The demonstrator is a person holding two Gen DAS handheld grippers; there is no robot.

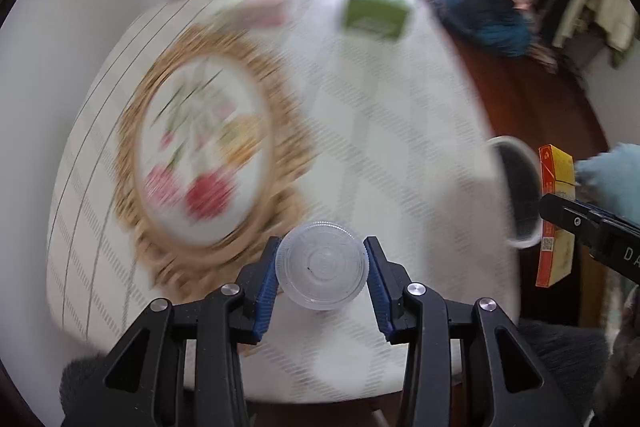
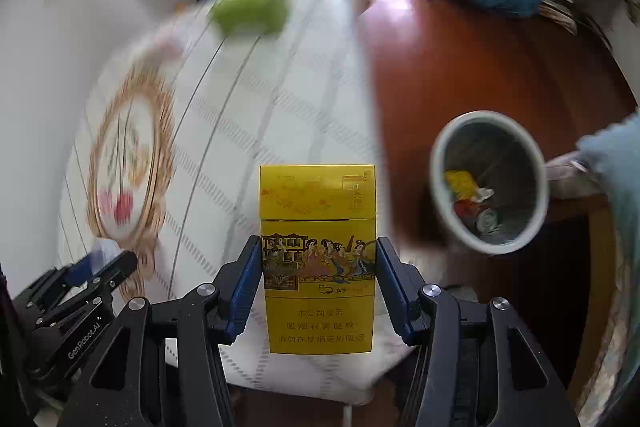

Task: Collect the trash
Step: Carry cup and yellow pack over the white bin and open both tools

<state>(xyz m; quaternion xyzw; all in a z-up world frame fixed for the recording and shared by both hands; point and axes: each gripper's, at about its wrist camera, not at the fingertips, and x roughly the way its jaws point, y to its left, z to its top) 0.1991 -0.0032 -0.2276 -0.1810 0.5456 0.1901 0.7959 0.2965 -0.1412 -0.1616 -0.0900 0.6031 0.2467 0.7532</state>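
- Above the near edge of the bench, left side: left gripper, jaws partly closed, blue pads pressing either side of a clear plastic lid (round, ribbed rim, seen face-on). Held clear of the cloth.
- Handling, lid: very light, thin and springy; the smooth plastic could slip or buckle if squeezed hard. The ribbed rim, taken across its widest part as now, looks the best purchase.
- Above the near edge, right side: right gripper, jaws about half open, pads flat against the two narrow sides of a yellow cigarette pack (upright, flip-top end away from the camera).
- Handling, pack: light, stiff card that dents under pressure; whether it is empty cannot be told. The grip across the lower body, below the lid seam, seems sound.
- Beyond the right edge of the bench, lower down on the floor: round bin, pale rim, dark inside, with yellow and red scraps already in it (likely destination for both items).
- At the far edge of the bench: green box, blurred; possibly more trash, not yet collected.
- Left half of the bench: woven-rimmed mat with a floral centre, on the checked cloth.
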